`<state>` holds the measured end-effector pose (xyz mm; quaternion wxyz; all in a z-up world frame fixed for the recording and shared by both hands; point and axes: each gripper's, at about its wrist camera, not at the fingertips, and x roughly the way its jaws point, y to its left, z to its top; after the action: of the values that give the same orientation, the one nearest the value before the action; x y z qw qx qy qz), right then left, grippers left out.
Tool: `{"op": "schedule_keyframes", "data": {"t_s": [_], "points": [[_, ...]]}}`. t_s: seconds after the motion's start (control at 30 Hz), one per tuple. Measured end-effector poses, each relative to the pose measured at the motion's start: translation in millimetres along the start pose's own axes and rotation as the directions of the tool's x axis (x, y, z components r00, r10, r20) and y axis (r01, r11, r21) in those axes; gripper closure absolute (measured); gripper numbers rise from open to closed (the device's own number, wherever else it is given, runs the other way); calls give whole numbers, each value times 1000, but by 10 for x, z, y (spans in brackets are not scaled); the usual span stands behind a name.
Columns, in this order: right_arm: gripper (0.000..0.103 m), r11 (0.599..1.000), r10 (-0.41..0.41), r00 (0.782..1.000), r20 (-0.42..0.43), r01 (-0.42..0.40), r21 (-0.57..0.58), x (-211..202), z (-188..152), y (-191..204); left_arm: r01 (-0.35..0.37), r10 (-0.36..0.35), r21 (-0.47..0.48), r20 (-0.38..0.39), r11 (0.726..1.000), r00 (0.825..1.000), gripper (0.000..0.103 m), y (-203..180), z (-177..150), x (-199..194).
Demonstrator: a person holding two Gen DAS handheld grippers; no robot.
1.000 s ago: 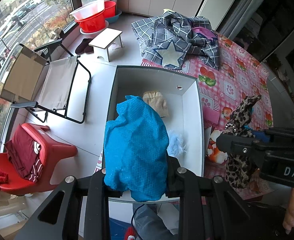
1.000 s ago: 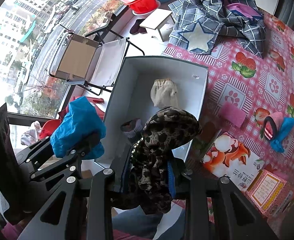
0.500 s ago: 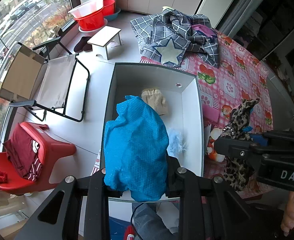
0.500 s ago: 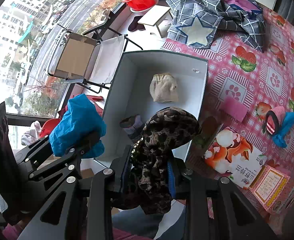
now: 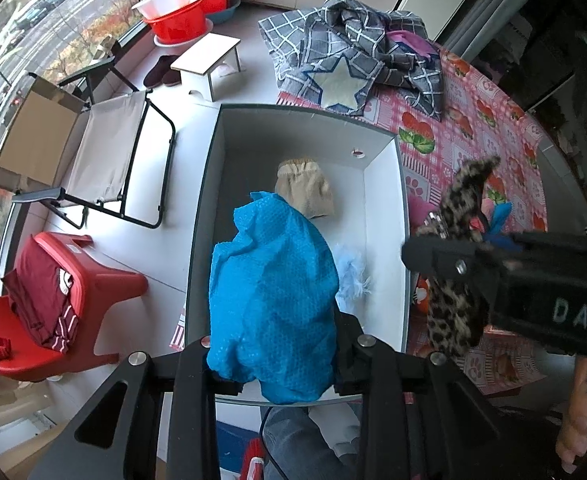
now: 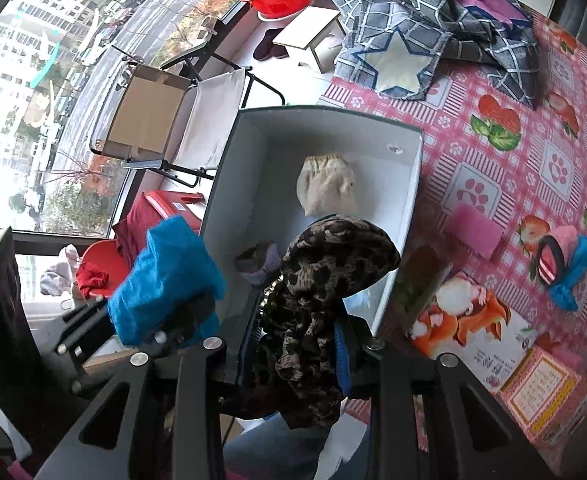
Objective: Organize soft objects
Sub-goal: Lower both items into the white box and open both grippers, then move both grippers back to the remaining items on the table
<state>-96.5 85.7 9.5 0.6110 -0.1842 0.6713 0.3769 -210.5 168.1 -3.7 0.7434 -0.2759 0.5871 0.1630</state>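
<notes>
The pink checked tablecloth with fruit and paw prints [image 6: 533,152] spreads to the right, and on its left edge sits the big white open-topped box [image 5: 385,200], the place I judge these soft things belong. At the far end of the table lies the rumpled grey plaid blanket with a pale star patch [image 5: 353,64]. Inside the box rest a cream knitted piece [image 5: 305,192] toward the far wall, a pale blue fluffy bit [image 5: 349,276] and a grey-and-lilac sock-like piece [image 6: 257,262] nearer me.

My left tongs [image 5: 275,348] are clamped on a bright blue textured cloth [image 5: 269,288], which hangs over the near end of the box. My right tongs [image 6: 297,356] are closed on a leopard-print fabric bundle [image 6: 325,272], held over the box's near right corner. Out on the right of the table wait a pink sponge-like block [image 6: 475,228] and a small pink-and-blue sock pair [image 6: 569,260], both well apart from the box.

Compared with a second ago, both tongs have drifted a little forward and over the box: the near rim sits lower in both views, and the leopard bundle now covers more of the box's interior. Nothing has been let go; both grips look unchanged, and the pieces in the box lie as they did. I take this to mean I am on the approach to dropping both pieces in, with the release not yet begun.
</notes>
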Motion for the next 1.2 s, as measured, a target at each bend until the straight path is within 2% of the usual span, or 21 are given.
{"op": "schedule_keyframes", "data": {"t_s": [0.07,0.17,0.2,0.23,0.27,0.3,0.37,0.43,0.57,0.63,0.83,1.07,1.2], "points": [[71,1000,-4,1000,-1,4,-1,36,57,18,2,-2,-4,-8,1000,1000,67,8,8,15],[70,1000,0,1000,-2,0,1,78,117,30,0,-1,-12,-19,1000,1000,55,22,7,44],[70,1000,2,1000,-4,-2,-1,91,133,36,-8,8,-15,-23,1000,1000,45,24,6,54],[66,1000,3,1000,-7,-3,-4,104,152,47,-20,20,-16,-27,1000,999,34,26,7,70],[51,1000,0,1000,-7,0,-7,108,160,50,-28,27,-16,-33,999,999,30,29,4,84],[47,1000,2,1000,-6,-2,-9,108,168,57,-32,31,-15,-38,999,999,25,31,1,93],[30,1000,13,1000,-2,-13,-8,94,178,69,-37,36,-16,-43,999,998,24,28,-3,101],[20,1000,16,1000,11,-16,-7,62,182,70,-40,40,-19,-44,999,998,20,26,-1,105],[20,999,25,1000,7,-25,23,19,183,-4,-42,41,-36,-33,998,999,11,37,19,79],[20,998,33,999,4,-33,54,-4,176,-71,-29,28,-47,-21,998,999,0,40,47,54],[19,990,31,999,20,-33,136,-202,102,-336,37,-36,-42,11,998,999,0,-72,171,-18],[19,963,32,995,91,-55,264,-728,-128,-892,67,-67,72,-2,995,998,0,-538,267,-16],[19,924,14,991,135,-64,377,-1064,-365,-1402,83,-79,153,-33,985,996,0,-905,305,86]]}}
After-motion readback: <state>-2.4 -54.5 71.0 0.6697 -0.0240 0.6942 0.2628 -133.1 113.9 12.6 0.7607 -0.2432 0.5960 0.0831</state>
